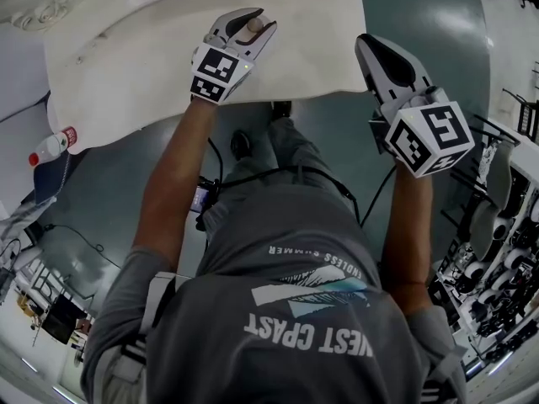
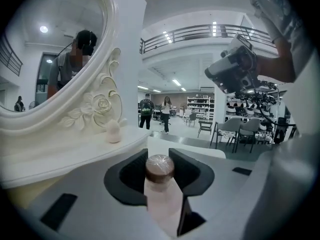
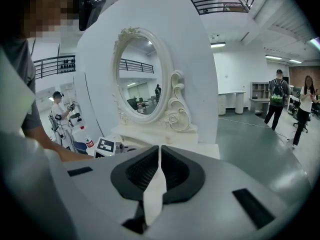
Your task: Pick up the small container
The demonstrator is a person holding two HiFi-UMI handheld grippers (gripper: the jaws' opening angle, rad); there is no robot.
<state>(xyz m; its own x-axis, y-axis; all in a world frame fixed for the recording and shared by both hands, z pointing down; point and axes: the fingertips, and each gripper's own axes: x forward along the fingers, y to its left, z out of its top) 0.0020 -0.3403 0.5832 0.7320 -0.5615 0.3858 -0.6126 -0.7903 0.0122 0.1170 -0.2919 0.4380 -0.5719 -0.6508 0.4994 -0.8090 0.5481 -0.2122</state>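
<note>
Head view first: the left hand-held gripper (image 1: 255, 22) is out over the white tabletop (image 1: 126, 57) with the small container (image 1: 254, 27) pinched right at its tips. The right hand-held gripper (image 1: 369, 45) hangs off to the right of it, past the tabletop edge, with nothing near its tips.

Left gripper view: the dark pads are clamped on the container's pale body just below the brown cap, which pokes up between them. Ahead and to the left of the jaws there's the ornate mirror (image 2: 95, 104) and a little egg-shaped thing (image 2: 114, 132) on its ledge. I honestly can't tell whether the container's base is off the tabletop yet.

Right gripper view: jaws shut together and empty, with the mirror straight ahead of them.

Imo the grip looks centred, so the thing to do is lift straight up, keep the squeeze steady and not tip it, and stay clear of that mirror ledge.

Count: two hand-held grippers, one small container, one mirror, one egg thing.
</note>
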